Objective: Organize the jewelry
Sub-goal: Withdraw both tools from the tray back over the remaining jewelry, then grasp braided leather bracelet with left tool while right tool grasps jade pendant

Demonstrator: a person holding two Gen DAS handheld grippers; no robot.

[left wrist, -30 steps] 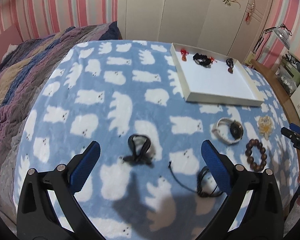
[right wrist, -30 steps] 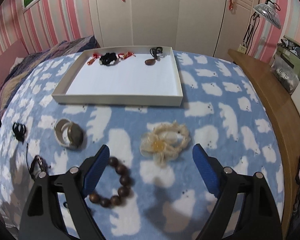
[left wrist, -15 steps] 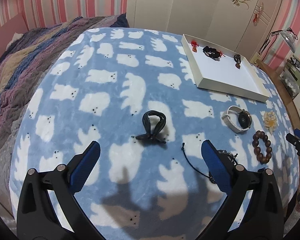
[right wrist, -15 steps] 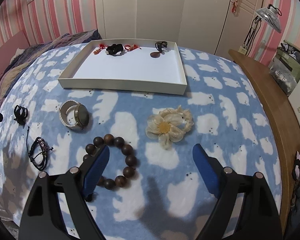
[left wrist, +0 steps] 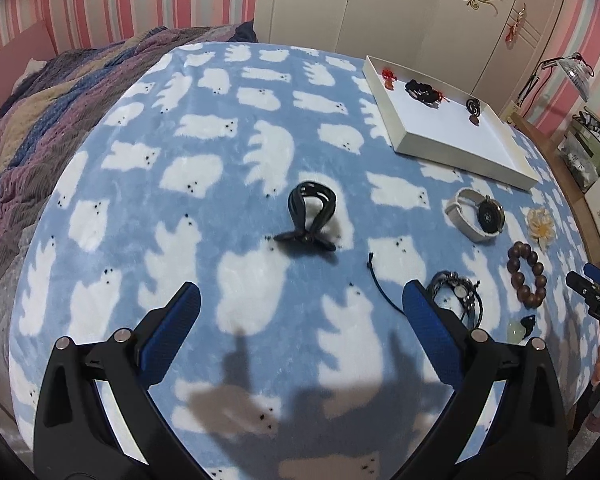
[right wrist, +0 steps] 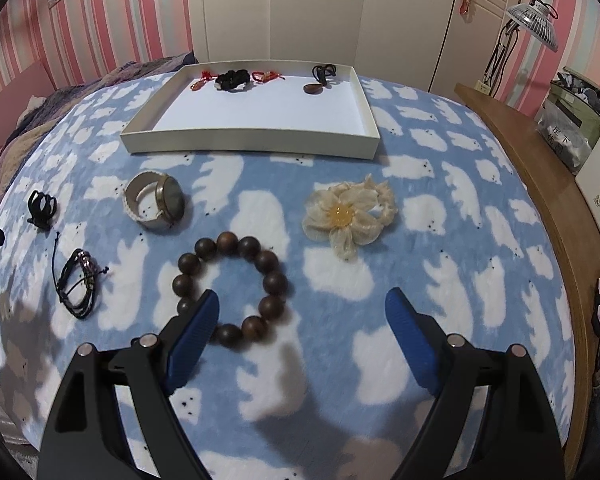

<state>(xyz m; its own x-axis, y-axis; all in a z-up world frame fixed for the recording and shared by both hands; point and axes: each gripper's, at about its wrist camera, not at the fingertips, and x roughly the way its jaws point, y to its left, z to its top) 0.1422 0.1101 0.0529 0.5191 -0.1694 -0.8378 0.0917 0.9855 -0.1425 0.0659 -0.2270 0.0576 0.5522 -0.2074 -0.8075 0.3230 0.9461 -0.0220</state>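
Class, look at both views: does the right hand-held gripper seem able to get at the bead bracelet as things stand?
Probably yes. The right hand-held gripper is open and empty, and the bead bracelet lies flat on the blanket just ahead, partly under its left finger. Nothing covers it; the watch lies apart.

We see a bed covered by a blue blanket [right wrist: 440, 216] with white bears, a striped quilt [left wrist: 40, 120] beside it. On the blanket lie a white tray [right wrist: 256, 145] at the far side, then a watch [right wrist: 156, 202], a cream flower scrunchie [right wrist: 346, 214], a wooden bead bracelet [right wrist: 230, 284], a black cord bracelet [right wrist: 78, 288], a black hair tie [left wrist: 310, 216] and a small pale pendant [left wrist: 518, 330], all apart from each other.
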